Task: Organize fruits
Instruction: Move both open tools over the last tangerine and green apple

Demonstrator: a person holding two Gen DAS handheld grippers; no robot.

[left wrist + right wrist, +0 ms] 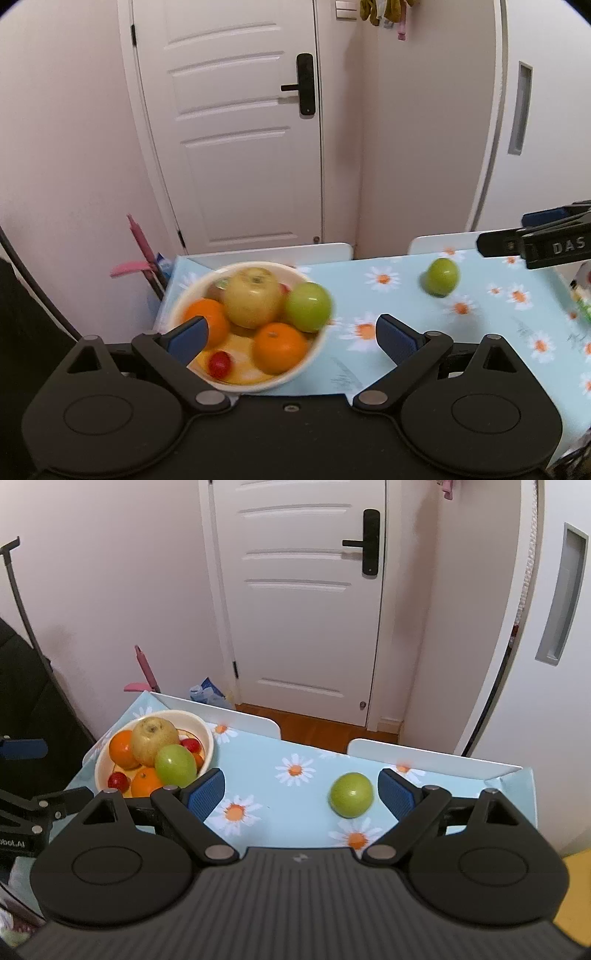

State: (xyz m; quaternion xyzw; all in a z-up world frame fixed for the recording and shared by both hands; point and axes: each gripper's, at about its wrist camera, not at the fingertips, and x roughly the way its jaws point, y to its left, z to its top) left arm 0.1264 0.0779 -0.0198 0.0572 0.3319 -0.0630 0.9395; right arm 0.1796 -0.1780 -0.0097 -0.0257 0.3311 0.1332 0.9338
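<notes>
While you work over the table (280,753), its light-blue daisy-print cloth runs back to two white chair backs (436,758), and behind them stand a white panelled door (295,609) with a black lever handle and pale walls.

Your left gripper (291,332) hangs over the near left part of the table with its blue pads wide apart and nothing between them; the cream bowl (310,363) sits right under it. The bowl holds a yellowish apple (253,297), two oranges (280,347), a green apple (308,306) leaning at the right rim, and a small red fruit (219,363). Your right gripper (301,792) is just as widely spread and empty; a loose green apple (351,795) lies on the cloth just inside its right finger, not touching it as far as you can tell.

Only the right wrist view shows you the wooden floor (314,727) between the chairs and a second red fruit at the back of the bowl. Only the left wrist view shows clothes (384,11) hanging up high.

The bowl sits close to the table's left edge; between it and the loose apple the cloth is bare.
</notes>
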